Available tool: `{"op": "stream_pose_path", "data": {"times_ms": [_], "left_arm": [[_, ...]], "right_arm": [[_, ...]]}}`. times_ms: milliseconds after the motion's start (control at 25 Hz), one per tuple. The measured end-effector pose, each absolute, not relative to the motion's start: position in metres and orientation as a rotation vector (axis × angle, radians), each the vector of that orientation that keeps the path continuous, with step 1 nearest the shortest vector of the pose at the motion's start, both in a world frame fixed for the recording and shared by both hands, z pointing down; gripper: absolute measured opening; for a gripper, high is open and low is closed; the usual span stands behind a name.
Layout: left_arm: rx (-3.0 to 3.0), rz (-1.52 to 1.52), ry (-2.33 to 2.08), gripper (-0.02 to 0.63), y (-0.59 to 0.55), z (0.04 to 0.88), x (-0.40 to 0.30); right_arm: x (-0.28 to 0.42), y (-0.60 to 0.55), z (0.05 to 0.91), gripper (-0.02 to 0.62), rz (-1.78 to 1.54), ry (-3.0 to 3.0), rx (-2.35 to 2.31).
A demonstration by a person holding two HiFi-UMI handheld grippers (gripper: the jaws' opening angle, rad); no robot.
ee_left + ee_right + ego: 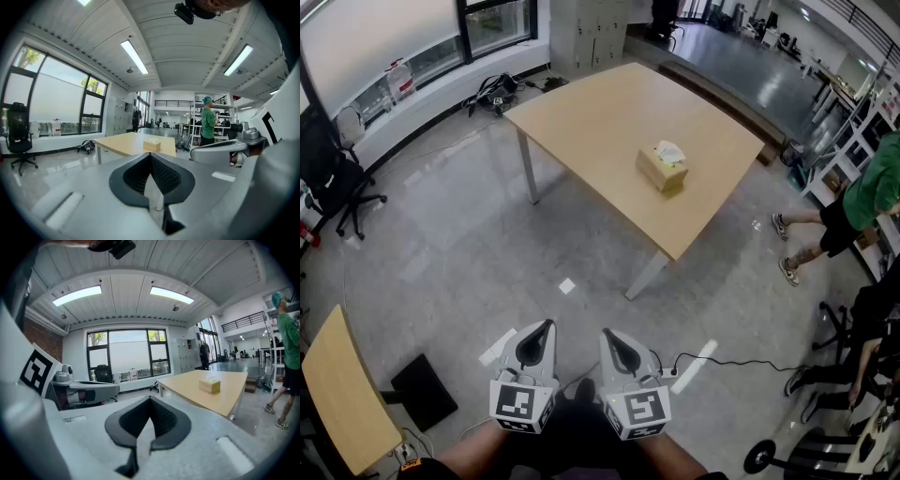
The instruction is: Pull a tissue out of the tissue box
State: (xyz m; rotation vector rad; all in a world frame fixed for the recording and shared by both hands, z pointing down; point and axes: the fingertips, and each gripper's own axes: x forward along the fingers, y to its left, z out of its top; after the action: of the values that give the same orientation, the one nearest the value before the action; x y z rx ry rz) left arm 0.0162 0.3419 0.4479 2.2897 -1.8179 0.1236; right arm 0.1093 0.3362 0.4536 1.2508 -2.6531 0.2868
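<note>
The wooden table [581,122] across the floor is bearing the tissue box [662,167], untouched; I'm holding left gripper [542,330] and right gripper [611,337] closed, empty, well away.

A pale wooden table [609,141] on white legs stands on the grey polished floor [469,253]. At the far left, by the windows [492,23], is a black office chair [333,173]. Further along that wall lies a tangle of black cables [492,92]. At the near left is the corner of a second wooden desk [342,394] — a flat black mat [424,391] lies just beside it. On the right, a person in a green top [853,211] is beside white shelving [848,131] — nearer, a black cable [722,363] lies on the floor.
</note>
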Motion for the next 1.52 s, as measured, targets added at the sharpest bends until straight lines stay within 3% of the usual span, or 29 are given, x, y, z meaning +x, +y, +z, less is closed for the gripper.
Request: {"op": "stream_pose_path", "data": {"times_ms": [1080,1520], "left_arm": [[2.277,0.116,-1.777,0.018,0.316,0.460,-0.008],[2.356,0.116,-1.687,0.018,0.242,0.462,-0.064]], "right_arm": [[0.087,0.312,0.465,-0.008,0.311,-2.608,1.279],[0.046,0.244,0.474,-0.008,0.343,-2.523,1.408]]}}
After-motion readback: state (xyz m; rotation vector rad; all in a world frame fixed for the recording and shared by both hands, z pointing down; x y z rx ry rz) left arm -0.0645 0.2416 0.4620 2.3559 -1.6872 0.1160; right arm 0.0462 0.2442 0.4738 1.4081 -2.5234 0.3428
